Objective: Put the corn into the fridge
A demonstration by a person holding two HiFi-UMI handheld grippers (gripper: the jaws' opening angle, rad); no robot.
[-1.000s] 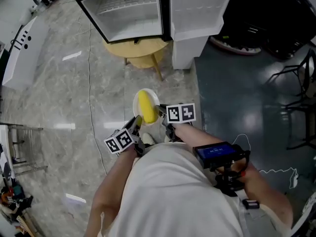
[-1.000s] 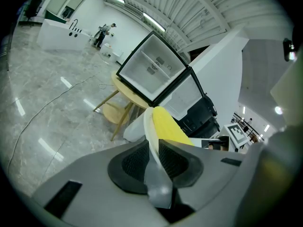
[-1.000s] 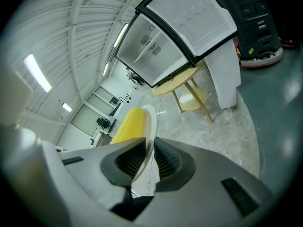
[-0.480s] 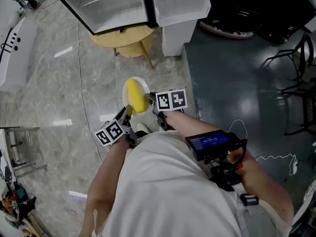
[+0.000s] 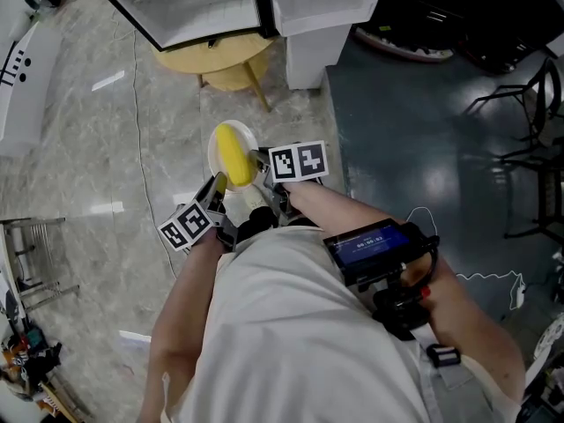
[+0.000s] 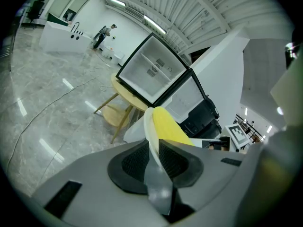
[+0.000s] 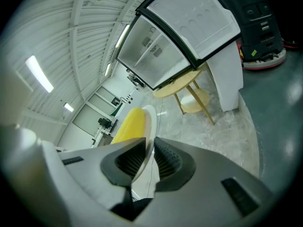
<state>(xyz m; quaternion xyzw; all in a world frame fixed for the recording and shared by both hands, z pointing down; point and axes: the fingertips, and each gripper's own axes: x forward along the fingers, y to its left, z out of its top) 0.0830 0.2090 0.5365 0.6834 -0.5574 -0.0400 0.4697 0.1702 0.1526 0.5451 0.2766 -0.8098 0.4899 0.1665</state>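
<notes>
1. The left hand-held gripper (image 5: 217, 183) and right hand-held gripper (image 5: 258, 159) each clamp the plate (image 5: 211, 151) rim; the corn (image 5: 233, 155) lies unsecured on it.
2. The open fridge (image 5: 189, 7) stands ahead, well apart.
3. Risk: uneven tilt between grippers could roll the corn off.

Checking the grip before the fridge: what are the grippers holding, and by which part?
The left gripper and right gripper each clamp the rim of the white plate carrying the corn, on opposite sides.

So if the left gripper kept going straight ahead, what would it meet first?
Beyond the plate that the left gripper clamps, with the corn on it, probably the open fridge on the round table, though depth is unclear.
</notes>
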